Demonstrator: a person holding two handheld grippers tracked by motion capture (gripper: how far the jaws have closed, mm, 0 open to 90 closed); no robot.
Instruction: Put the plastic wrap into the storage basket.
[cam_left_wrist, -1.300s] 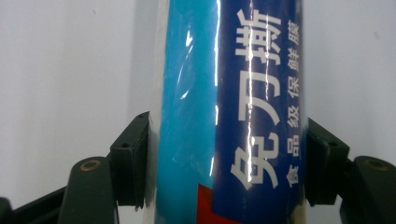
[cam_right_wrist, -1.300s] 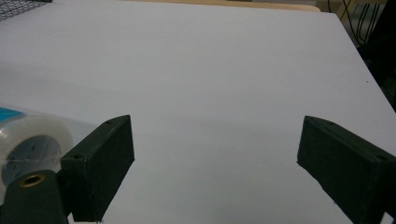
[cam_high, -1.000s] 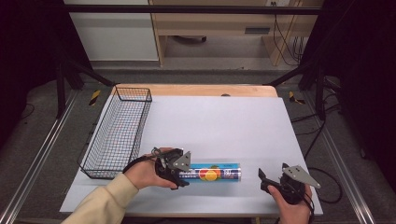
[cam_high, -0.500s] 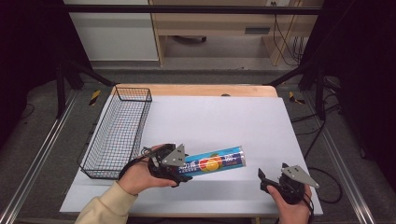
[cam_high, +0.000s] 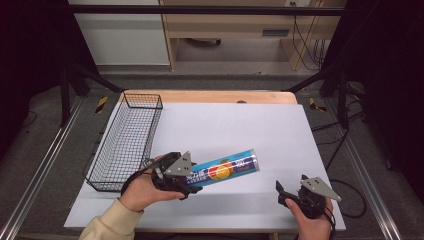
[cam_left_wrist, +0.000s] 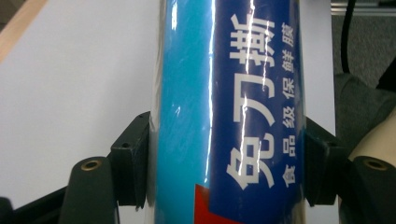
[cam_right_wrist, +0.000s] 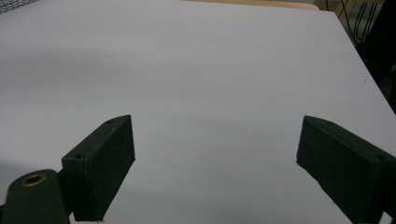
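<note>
Two-tone blue tube (cam_left_wrist: 229, 112) in left tongs (cam_left_wrist: 226, 172) reads "免刀撕" and "食品级保鲜膜".

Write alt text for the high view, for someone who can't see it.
A person's left tongs grip one end of a blue tube, lifting it at a tilt above a white table. A wire basket sits on the table's left side. The right tongs rest open near the front right corner.

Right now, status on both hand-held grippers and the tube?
Left hand-held gripper shut on blue tube, far end tilted up. Right hand-held gripper open, empty. Wire basket just left, unobstructed.
</note>
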